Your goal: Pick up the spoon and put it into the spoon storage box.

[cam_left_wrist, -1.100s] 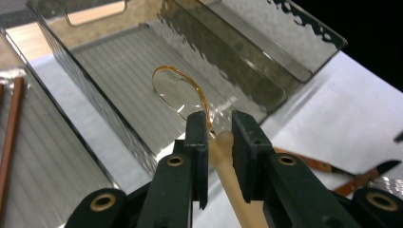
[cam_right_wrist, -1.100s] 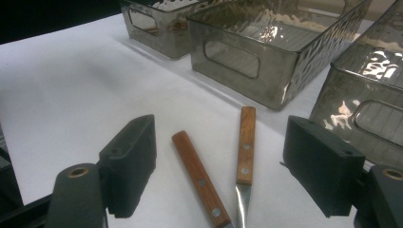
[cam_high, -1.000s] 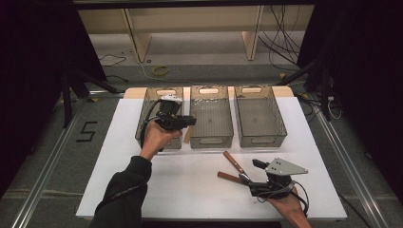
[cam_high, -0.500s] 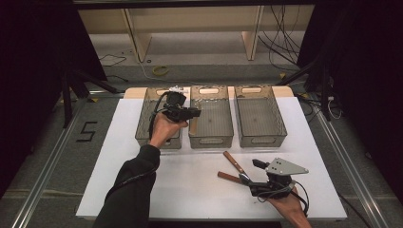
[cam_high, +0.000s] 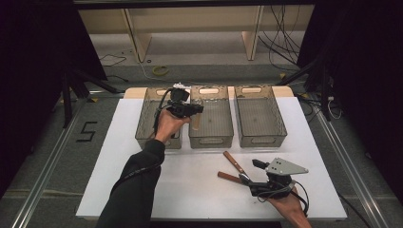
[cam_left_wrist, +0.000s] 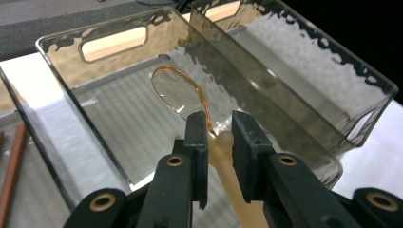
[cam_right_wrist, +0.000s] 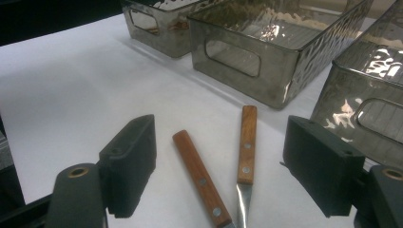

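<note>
My left gripper is shut on the cream handle of a spoon with a clear amber bowl. It holds the spoon tilted over the middle smoky bin, bowl above the bin's floor. Near the table's front right, my right gripper lies open and low in a hand. Two knives with brown wooden handles rest on the white table just ahead of it: one nearer, the other angled beside it. Both lie between the open jaws, untouched.
Three smoky plastic bins stand in a row at the back of the white table: left, middle and right. A brown handle lies in the left bin. Bare floor and shelving sit beyond.
My left gripper has carried the spoon rightward and farther back, from over the left bin to over the middle bin. The right gripper and the knives have stayed put.
</note>
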{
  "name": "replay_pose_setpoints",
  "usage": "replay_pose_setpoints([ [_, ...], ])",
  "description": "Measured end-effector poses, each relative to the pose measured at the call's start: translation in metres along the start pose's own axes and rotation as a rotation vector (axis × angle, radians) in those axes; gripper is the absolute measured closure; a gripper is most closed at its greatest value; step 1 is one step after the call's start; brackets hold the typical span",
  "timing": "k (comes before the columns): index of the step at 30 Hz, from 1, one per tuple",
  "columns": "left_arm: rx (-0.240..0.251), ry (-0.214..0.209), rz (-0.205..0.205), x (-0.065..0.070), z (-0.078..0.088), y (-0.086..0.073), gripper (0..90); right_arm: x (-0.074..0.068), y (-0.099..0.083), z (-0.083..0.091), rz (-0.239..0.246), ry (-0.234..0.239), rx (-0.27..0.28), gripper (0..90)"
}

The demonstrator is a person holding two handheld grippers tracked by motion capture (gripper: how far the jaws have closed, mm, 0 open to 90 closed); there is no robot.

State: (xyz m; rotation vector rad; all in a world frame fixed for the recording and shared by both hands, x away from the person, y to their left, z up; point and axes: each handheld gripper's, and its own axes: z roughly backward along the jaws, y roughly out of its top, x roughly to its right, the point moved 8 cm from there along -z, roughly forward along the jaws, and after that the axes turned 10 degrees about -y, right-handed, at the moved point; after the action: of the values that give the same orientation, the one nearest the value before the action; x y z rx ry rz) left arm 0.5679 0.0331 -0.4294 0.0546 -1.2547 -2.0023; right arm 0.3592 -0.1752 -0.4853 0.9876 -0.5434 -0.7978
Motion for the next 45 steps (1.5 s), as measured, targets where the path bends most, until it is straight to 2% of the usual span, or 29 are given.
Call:
replay_pose_setpoints([
  [2,-0.003,0.008,-0.015,0.0,-0.002,0.001,76.5,0.0,0.0,0.0,0.0,0.0,-0.001,27.5],
  [10,0.005,0.004,-0.009,-0.002,-0.011,0.004,76.3,0.0,0.0,0.0,0.0,0.001,-0.001,27.5],
  [22,0.014,0.037,-0.006,-0.012,-0.016,0.003,76.0,0.0,0.0,0.001,0.0,0.001,0.0,27.5],
  [31,0.028,0.043,-0.002,-0.015,-0.02,0.002,74.3,-0.001,0.0,0.001,0.003,0.003,-0.001,27.5],
  [32,0.04,0.043,0.006,-0.015,-0.021,0.003,72.8,-0.001,0.0,0.001,0.003,0.003,0.0,27.5],
  [35,0.049,0.071,0.02,-0.017,-0.019,0.005,56.0,0.0,-0.001,0.001,0.002,0.002,-0.001,27.5],
  [36,0.053,0.071,0.021,-0.016,-0.018,0.006,53.0,0.0,-0.001,0.001,0.002,0.002,-0.001,27.5],
  [40,0.063,0.052,0.02,-0.012,-0.008,0.008,42.1,0.0,0.0,0.001,0.001,-0.001,0.0,27.5],
  [45,0.082,0.011,0.024,-0.007,0.01,0.003,36.2,0.0,0.0,0.001,0.003,-0.004,-0.001,27.5],
])
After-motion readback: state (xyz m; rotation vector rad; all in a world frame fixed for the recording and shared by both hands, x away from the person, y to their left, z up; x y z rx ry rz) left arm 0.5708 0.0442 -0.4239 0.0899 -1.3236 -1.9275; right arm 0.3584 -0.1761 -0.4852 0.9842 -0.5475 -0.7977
